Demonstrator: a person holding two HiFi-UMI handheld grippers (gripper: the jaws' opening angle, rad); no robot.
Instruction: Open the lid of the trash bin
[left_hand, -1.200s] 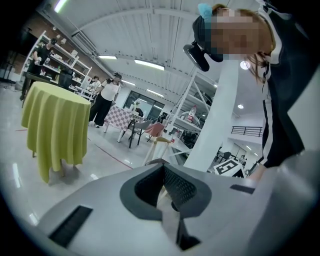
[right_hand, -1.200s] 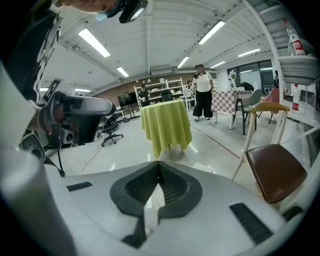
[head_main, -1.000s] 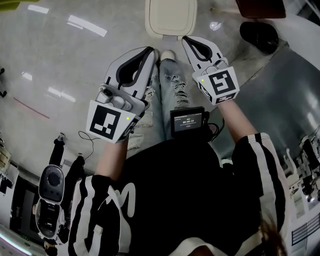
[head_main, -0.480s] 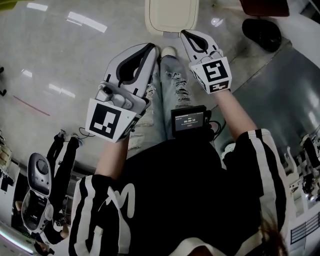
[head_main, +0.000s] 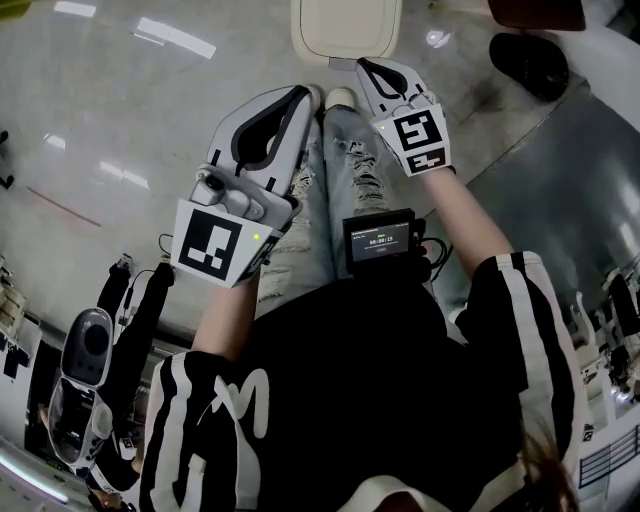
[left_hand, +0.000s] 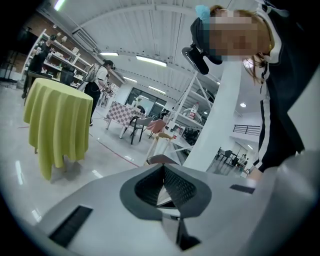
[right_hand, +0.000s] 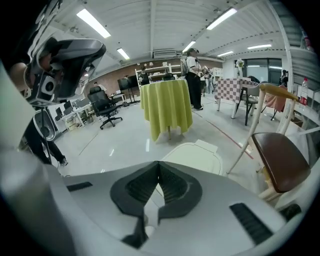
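Observation:
The cream trash bin (head_main: 345, 30) stands on the floor at the top of the head view, its lid down. The right gripper view shows the same closed lid (right_hand: 196, 156) just beyond the jaws. My right gripper (head_main: 361, 64) is shut and empty, its tip close to the bin's near edge. It appears in its own view (right_hand: 159, 164) with the jaws pressed together. My left gripper (head_main: 302, 93) hangs lower and to the left, above my left leg, also shut and empty. Its own view (left_hand: 163, 168) looks away from the bin, which is hidden there.
A brown-seated chair (right_hand: 281, 161) stands right of the bin, and a round black object (head_main: 530, 65) lies on the floor nearby. A yellow-draped table (right_hand: 167, 107) stands behind the bin. A small screen (head_main: 378, 240) hangs at my waist. A machine (head_main: 85, 370) stands at lower left.
My right gripper has moved forward and slightly left, closer to the bin's near edge. The left gripper has barely shifted. The machine at lower left has moved.

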